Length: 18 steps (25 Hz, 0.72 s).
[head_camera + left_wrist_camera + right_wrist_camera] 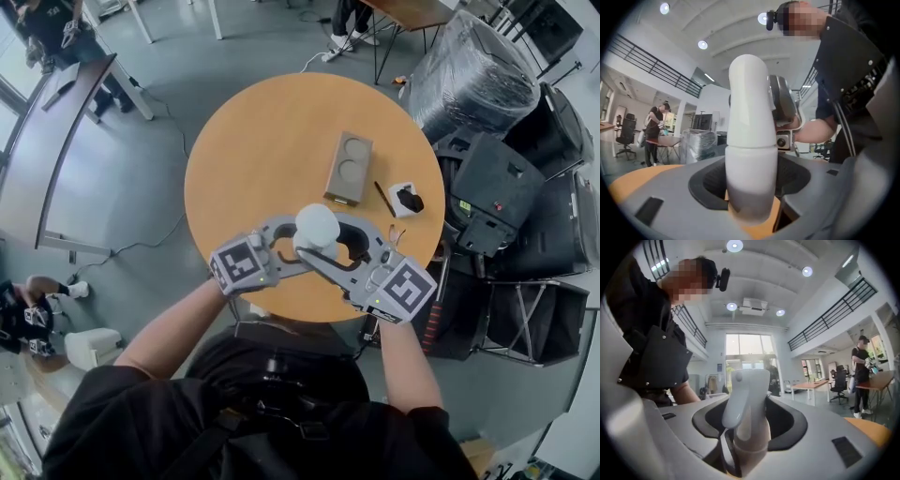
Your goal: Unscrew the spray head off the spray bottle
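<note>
A white spray bottle (317,225) stands near the front edge of the round orange table (253,141). My left gripper (298,244) comes in from the left and is shut on the bottle's body (750,159), whose smooth white shell rises between the jaws in the left gripper view. My right gripper (325,247) comes in from the right, its jaws around the spray head (746,394). In the right gripper view the trigger faces the camera and the dark pads sit against the neck below it. The bottle's base is hidden behind the jaws.
Farther back on the table lie a brown cardboard cup carrier (349,168), a dark pen (384,199) and a small white box with a black item (405,199). Black cases (506,187) and a plastic-wrapped bundle (469,75) crowd the floor to the right.
</note>
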Each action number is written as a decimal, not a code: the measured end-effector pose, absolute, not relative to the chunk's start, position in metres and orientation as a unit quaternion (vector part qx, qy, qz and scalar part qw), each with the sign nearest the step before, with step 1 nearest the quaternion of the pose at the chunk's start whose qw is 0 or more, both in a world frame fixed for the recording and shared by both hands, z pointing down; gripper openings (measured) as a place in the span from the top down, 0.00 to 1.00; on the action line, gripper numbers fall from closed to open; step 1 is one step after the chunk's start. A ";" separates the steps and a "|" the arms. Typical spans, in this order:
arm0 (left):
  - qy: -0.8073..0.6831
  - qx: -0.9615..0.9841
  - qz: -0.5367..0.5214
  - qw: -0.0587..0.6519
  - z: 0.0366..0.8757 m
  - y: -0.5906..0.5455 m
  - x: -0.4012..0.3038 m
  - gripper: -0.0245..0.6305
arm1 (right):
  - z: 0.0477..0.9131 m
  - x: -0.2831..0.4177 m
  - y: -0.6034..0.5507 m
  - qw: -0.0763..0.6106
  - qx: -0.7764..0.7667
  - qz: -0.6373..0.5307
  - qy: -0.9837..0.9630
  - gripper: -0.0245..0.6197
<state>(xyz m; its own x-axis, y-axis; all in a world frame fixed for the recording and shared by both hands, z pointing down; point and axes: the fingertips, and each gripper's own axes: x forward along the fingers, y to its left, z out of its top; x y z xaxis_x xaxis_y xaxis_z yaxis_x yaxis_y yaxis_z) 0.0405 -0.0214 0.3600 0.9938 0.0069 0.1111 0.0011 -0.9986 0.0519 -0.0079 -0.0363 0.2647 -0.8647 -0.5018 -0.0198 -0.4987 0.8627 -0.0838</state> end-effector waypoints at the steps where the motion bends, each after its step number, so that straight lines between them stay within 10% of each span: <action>1: 0.023 0.998 0.054 0.023 0.357 -0.016 0.039 0.50 | 0.262 -0.010 -0.031 0.020 -0.239 -0.030 0.970 0.61; 18: 0.113 0.991 0.072 0.014 0.359 0.019 0.051 0.50 | 0.249 0.007 0.001 0.045 -0.144 -0.037 0.988 0.65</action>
<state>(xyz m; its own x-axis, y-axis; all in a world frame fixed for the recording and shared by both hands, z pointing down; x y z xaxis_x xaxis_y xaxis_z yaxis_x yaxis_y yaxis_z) 0.0507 0.0187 0.3593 0.9641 0.2256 0.1397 0.2214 -0.9741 0.0449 0.0065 0.0012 0.2485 -0.9547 -0.2873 -0.0774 -0.2806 0.9559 -0.0866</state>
